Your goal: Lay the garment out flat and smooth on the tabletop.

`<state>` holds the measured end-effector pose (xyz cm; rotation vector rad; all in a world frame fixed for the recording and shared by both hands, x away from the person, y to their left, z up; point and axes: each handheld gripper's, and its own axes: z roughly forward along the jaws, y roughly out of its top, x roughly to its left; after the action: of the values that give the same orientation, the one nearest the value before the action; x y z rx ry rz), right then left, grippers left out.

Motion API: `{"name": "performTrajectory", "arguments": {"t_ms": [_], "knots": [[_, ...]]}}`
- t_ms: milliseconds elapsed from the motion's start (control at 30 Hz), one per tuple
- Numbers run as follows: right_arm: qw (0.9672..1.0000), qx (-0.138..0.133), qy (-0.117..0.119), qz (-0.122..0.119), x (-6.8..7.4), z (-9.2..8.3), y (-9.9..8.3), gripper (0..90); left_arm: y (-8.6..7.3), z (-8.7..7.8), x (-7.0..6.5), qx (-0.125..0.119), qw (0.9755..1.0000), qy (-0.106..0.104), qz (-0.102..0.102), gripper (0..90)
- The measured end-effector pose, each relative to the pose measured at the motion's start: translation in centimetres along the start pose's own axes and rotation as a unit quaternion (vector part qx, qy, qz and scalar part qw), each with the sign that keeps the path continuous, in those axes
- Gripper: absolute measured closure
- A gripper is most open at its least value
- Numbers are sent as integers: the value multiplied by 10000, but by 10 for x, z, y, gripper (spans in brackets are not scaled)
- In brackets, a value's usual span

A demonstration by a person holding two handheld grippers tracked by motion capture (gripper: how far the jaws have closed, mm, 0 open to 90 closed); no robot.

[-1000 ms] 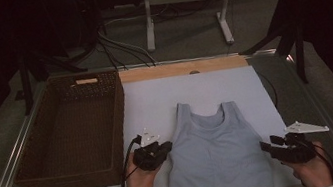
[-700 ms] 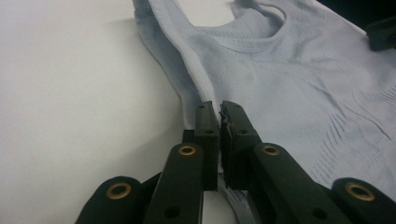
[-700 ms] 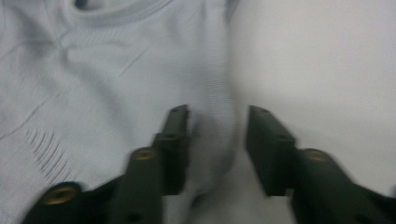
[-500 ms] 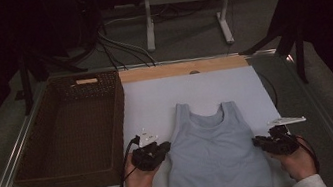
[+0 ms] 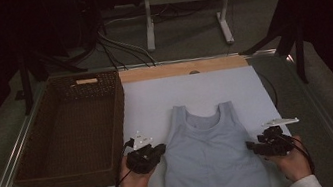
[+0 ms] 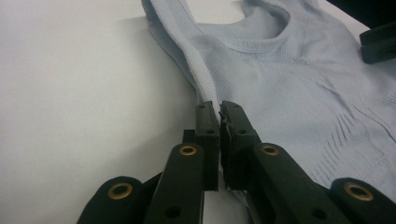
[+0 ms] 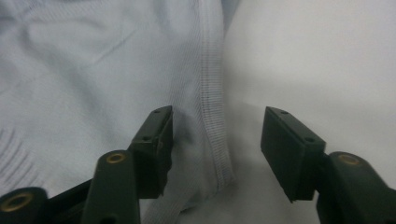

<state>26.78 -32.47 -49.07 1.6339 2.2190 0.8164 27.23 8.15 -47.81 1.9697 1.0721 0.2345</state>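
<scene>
A light blue tank top [image 5: 212, 152] lies flat on the white board [image 5: 203, 85], neck toward the far side. My left gripper [image 5: 162, 149] is at its left side edge. In the left gripper view the jaws [image 6: 219, 109] are pressed together with the tank top's [image 6: 289, 79] side hem running in between them. My right gripper [image 5: 250, 146] is at the garment's right side edge. In the right gripper view it [image 7: 217, 130] stands open, its jaws straddling the ribbed hem of the tank top [image 7: 93, 70], one jaw over cloth and the other over bare board.
A brown wicker basket [image 5: 120, 101] stands left of the board, close to my left hand. A wooden strip [image 5: 181, 68] borders the board's far edge. Metal rails run along both table sides, and stands and cables are on the floor beyond.
My right gripper has moved left and slightly forward to the tank top's right edge. The left gripper and the garment have stayed put.
</scene>
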Motion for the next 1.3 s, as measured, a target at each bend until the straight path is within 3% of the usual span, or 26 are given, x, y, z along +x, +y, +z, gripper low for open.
{"name": "performTrajectory", "arguments": {"t_ms": [400, 433, 533, 600, 667, 733, 833, 1033, 1067, 1100, 1167, 1300], "knots": [[9988, 357, 298, 115, 1, 7, 0, 629, 2, 3, -2, 10, 10000, 1, 39, 871], [9986, 367, 360, 78, 2, 7, 0, 689, 2, 3, -2, 11, 10000, 1, 37, 871], [9984, 361, 446, 26, 2, 5, 0, 758, 2, 3, -2, 8, 10000, -2, 35, 871], [9986, 347, 392, -46, 4, 4, 1, 724, 2, 3, -2, -3, 10000, 0, 37, 871], [9992, 289, 241, -129, 5, 3, 0, 534, 1, 2, -2, -6, 10000, 2, 31, 871], [9994, 262, 183, -137, 6, 2, -1, 427, 1, 2, -2, -5, 10000, 3, 28, 871], [9995, 281, 122, -94, 5, 3, -2, 376, 1, 3, -2, -6, 10000, 2, 30, 871], [9981, 476, 392, -45, 6, 8, -2, 537, 1, 4, -4, 3, 10000, -17, 40, 871], [9973, 512, 520, -66, 6, 8, -2, 664, 1, 4, -4, 6, 10000, -20, 34, 871], [9969, 516, 590, -83, 6, 7, -2, 703, 1, 4, -4, 20, 10000, -19, 48, 871], [9968, 520, 594, -121, 6, 5, -1, 767, 1, 5, -5, 22, 10000, -38, 50, 871], [9980, 407, 471, -105, 4, -1, 0, 793, 2, 7, -8, 31, 9999, -71, 70, 871]]}}
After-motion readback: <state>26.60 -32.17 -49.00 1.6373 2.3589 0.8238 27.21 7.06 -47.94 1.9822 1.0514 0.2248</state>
